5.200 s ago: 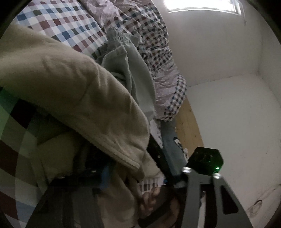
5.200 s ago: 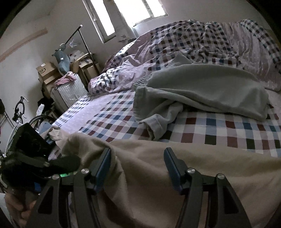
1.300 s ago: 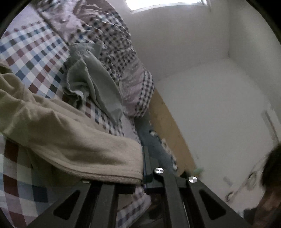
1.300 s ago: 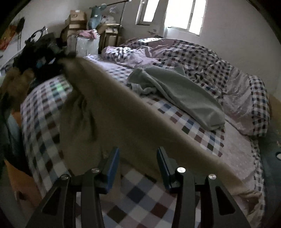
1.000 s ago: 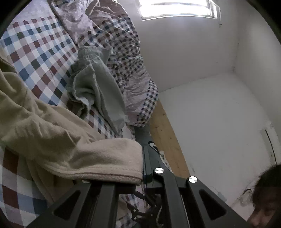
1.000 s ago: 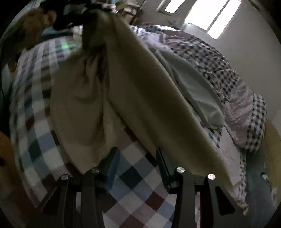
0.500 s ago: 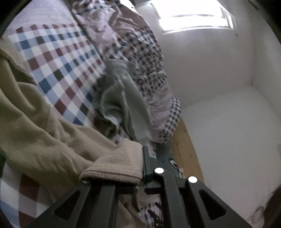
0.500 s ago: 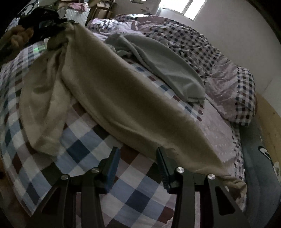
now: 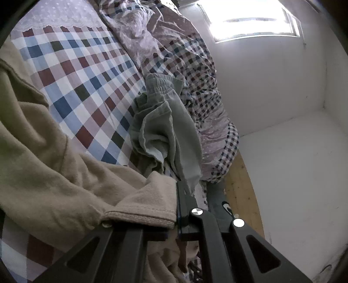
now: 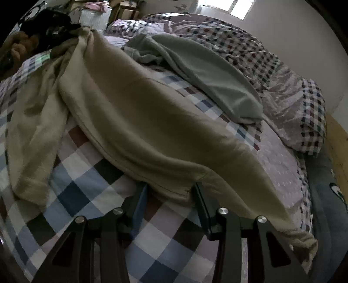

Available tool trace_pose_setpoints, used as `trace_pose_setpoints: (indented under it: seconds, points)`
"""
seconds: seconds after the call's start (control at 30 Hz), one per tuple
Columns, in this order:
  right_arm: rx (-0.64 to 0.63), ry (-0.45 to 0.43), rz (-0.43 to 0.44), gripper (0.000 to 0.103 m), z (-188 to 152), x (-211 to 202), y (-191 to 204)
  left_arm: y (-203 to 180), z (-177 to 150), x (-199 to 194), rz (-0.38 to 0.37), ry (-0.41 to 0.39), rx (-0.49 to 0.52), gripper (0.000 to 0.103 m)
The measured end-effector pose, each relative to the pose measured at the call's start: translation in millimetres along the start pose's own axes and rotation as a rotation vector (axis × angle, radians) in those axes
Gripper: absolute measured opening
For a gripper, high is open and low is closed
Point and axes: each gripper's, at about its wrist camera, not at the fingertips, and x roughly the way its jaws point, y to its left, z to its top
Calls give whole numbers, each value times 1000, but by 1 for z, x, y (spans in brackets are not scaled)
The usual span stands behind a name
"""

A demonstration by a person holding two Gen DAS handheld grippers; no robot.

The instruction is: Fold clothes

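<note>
Left wrist view: the left gripper is clamped on the hem of the beige fleece garment, which spreads toward nine o'clock over the checked bedsheet.

Right wrist view: the right gripper stands open, its jaws either side of the garment's edge at six o'clock.

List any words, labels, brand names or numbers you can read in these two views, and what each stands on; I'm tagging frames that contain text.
None can be read.
Cardboard boxes at the far end of the room: any print is too small and dark to make out.
Beige garment, grey-green garment and checked bedsheet: no lettering visible.
</note>
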Motion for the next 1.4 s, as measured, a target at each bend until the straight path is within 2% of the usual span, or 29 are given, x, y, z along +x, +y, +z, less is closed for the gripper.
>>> trace_pose_setpoints:
  seconds: [0.13, 0.23, 0.37, 0.47, 0.57, 0.77, 0.9, 1.07, 1.2, 1.4]
  points:
    - [1, -1, -9, 45, -1, 0, 1, -1, 1, 2, 6, 3, 5, 3]
    - [-13, 7, -27, 36, 0, -2, 3, -1, 1, 1, 8, 5, 4, 3]
    - [-31, 17, -52, 19, 2, -4, 6, -2, 1, 0, 12, 7, 7, 3]
    - [-44, 25, -71, 10, 3, -6, 9, -3, 1, -2, 15, 9, 10, 3]
    - [-55, 30, -90, 7, 4, -9, 11, -4, 0, -3, 17, 7, 13, 3]
    - [35, -102, -161, 7, 12, -72, -3, -18, -3, -14, -10, 1, 36, 3]
    - [123, -219, -219, 7, 21, -115, -15, -47, -6, -31, -37, -12, 106, 3]
    - [208, -329, -297, 6, 50, -154, -42, -92, 7, -49, -78, -40, 156, 3]
    - [239, -389, -336, 6, 84, -171, -66, -130, 39, -46, -67, -55, 216, 3]
    - [294, -406, -327, 6, 152, -150, -122, -178, 99, -22, -14, -68, 283, 3]
